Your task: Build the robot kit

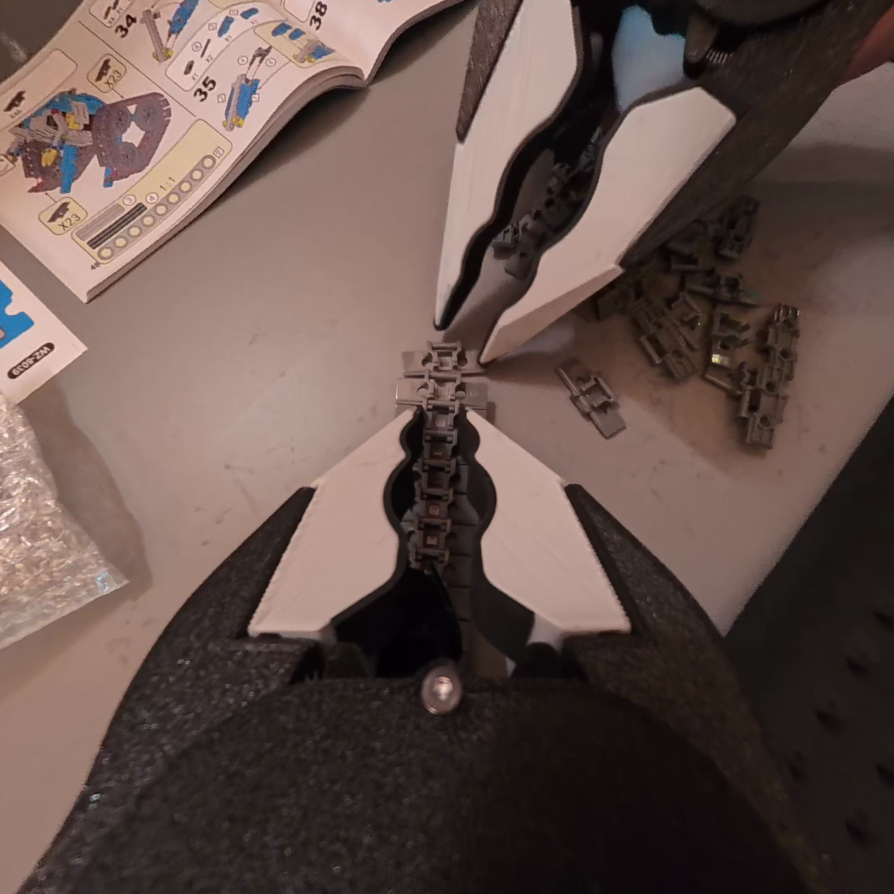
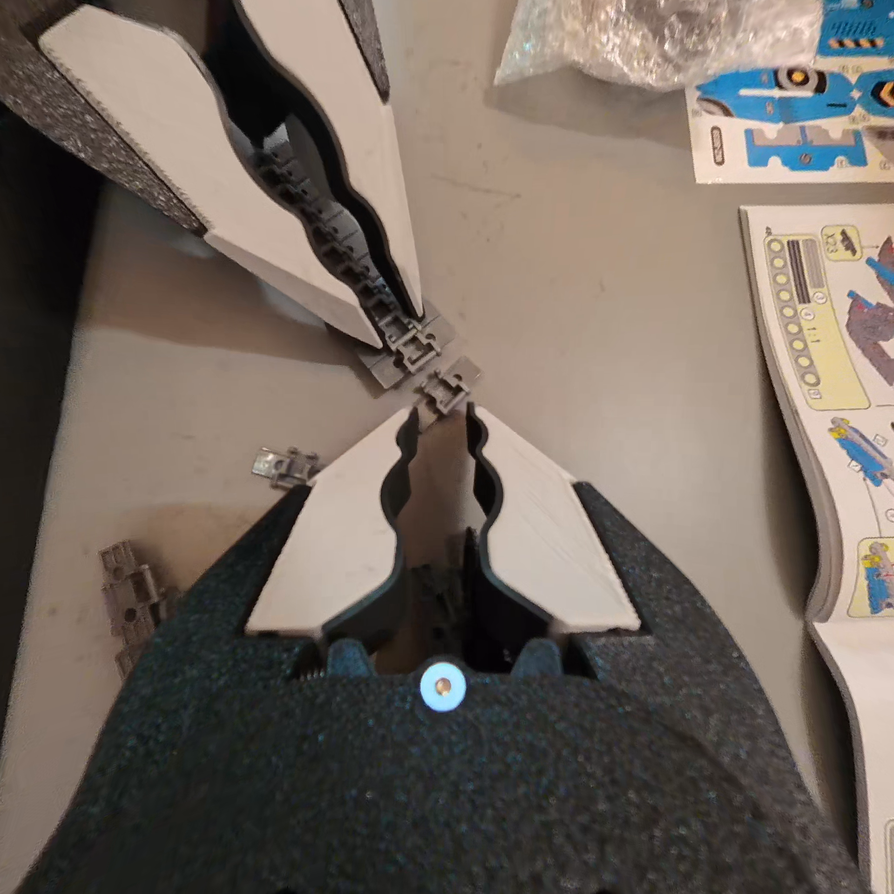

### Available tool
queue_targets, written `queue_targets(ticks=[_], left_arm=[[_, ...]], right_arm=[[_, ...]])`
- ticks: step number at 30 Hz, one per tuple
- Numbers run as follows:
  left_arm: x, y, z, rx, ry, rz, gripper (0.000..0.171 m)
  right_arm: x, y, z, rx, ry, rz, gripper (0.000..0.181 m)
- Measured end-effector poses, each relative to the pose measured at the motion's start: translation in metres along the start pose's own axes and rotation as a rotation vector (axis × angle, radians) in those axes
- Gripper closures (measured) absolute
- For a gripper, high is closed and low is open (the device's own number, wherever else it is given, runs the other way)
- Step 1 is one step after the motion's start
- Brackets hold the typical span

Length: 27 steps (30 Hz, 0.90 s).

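Left wrist view, left tongs (image 1: pixel 441 411) gripping grey track chain (image 1: pixel 438 387), printed instruction booklet (image 1: pixel 145 121) nearby

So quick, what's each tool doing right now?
Left tool: shut on the grey track chain.
Right tool: open, tips by the loose end link, not clamping it.
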<state>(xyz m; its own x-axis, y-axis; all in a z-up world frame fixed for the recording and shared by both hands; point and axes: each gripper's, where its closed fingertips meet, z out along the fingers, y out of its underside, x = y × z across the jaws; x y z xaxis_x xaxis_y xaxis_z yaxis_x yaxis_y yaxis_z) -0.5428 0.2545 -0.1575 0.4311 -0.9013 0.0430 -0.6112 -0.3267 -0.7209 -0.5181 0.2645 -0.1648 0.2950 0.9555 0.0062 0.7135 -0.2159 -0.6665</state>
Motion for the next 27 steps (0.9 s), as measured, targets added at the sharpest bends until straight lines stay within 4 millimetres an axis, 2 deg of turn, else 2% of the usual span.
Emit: queue_targets(ticks=[6,13,17,22,27], left_arm=[[0.001,0.004,0.007,-0.027,0.006,0.003,0.158],[0.004,-0.005,-0.001,0.016,-0.005,0.006,0.158],[0.004,-0.001,-0.005,0.013,-0.011,-0.012,0.158],[0.007,-0.007,-0.003,0.041,-0.014,-0.004,0.158],[0.008,-0.006,0.002,0.001,-0.025,0.052,0.158]], right_arm=[[-0.008,0.001,0.001,0.0,-0.047,0.031,0.161],[-0.004,-0.002,-0.002,-0.002,-0.04,0.052,0.163],[-0.001,0.001,-0.001,-0.022,-0.023,0.067,0.165],[-0.012,-0.001,-0.001,-0.017,-0.074,0.083,0.162],[-0.007,-0.006,-0.012,0.021,-0.064,0.096,0.161]])
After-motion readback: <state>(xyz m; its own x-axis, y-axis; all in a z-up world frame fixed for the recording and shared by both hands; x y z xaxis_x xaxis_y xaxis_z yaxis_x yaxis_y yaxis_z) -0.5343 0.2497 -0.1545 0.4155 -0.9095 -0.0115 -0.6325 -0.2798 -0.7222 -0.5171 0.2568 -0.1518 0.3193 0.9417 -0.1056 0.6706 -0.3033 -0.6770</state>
